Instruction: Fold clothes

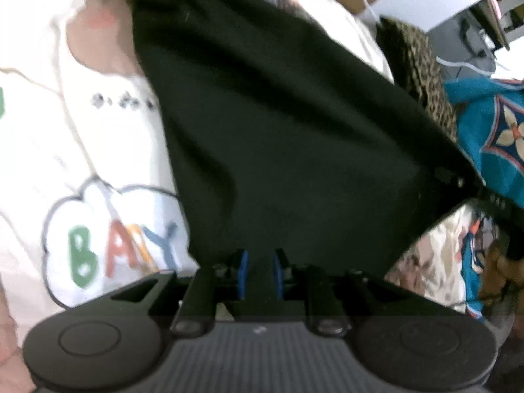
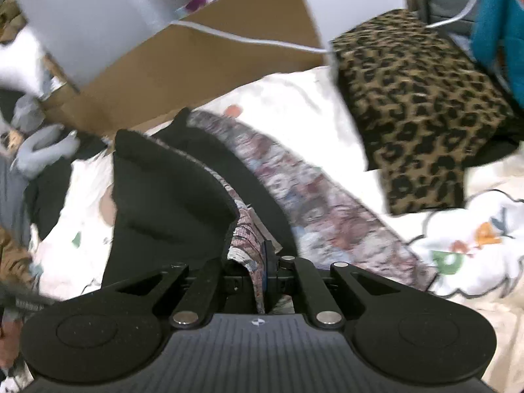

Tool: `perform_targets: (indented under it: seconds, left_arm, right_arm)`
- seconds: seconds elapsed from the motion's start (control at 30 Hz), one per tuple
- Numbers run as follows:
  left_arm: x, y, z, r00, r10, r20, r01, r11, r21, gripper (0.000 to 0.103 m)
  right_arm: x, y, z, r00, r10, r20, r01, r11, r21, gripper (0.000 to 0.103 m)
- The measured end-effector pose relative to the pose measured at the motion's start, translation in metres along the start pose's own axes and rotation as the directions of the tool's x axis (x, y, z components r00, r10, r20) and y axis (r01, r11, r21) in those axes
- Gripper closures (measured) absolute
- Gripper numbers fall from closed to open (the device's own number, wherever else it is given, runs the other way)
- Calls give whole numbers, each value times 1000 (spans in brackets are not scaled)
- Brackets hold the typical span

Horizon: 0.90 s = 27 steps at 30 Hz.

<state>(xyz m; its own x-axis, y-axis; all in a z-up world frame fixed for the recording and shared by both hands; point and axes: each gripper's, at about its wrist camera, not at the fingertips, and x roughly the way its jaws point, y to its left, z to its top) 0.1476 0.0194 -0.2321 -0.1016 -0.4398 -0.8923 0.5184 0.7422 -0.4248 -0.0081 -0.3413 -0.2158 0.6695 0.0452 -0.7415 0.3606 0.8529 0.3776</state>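
A black garment [image 1: 278, 131] hangs stretched across the left wrist view, over a white bedsheet [image 1: 98, 131] printed with a cloud and coloured letters. My left gripper [image 1: 261, 271] is shut on its lower edge, with black cloth pinched between the blue pads [image 1: 244, 271]. In the right wrist view the same black garment [image 2: 163, 203] shows a floral patterned band [image 2: 311, 196] along its edge. My right gripper [image 2: 262, 262] is shut on that patterned edge, which bunches between its fingers. The rest of the garment drapes down onto the bedsheet [image 2: 294, 104].
A folded leopard-print cloth [image 2: 419, 108] lies on the bed at the right, also seen as the leopard-print cloth [image 1: 422, 75]. A teal patterned fabric [image 1: 491, 124] lies beyond it. A cardboard box [image 2: 196, 59] with a white cable [image 2: 245, 37] across it stands behind. A hand [image 1: 501, 268] shows at the right edge.
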Motion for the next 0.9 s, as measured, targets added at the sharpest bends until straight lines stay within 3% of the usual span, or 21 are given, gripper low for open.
perform_targets:
  seconds: [0.2, 0.47, 0.63, 0.77, 0.9]
  left_arm:
    - [16, -21, -10, 999, 15, -51, -11, 997, 73, 86]
    - [18, -58, -8, 983, 117, -145, -101, 989, 111, 86]
    - [15, -80, -11, 974, 139, -179, -124, 988, 92, 85]
    - [24, -95, -26, 966, 207, -152, -196, 977, 85, 83]
    - [27, -94, -34, 964, 233, -128, -236, 972, -13, 82]
  right_arm:
    - [4, -35, -3, 998, -65, -23, 67, 995, 79, 102]
    - [13, -56, -11, 998, -48, -51, 55, 989, 137, 102]
    - [14, -68, -22, 999, -23, -41, 31, 981, 190, 99]
    - [18, -77, -27, 999, -21, -36, 29, 972, 231, 98]
    - [18, -85, -31, 1000, 3, -21, 2, 966, 257, 98]
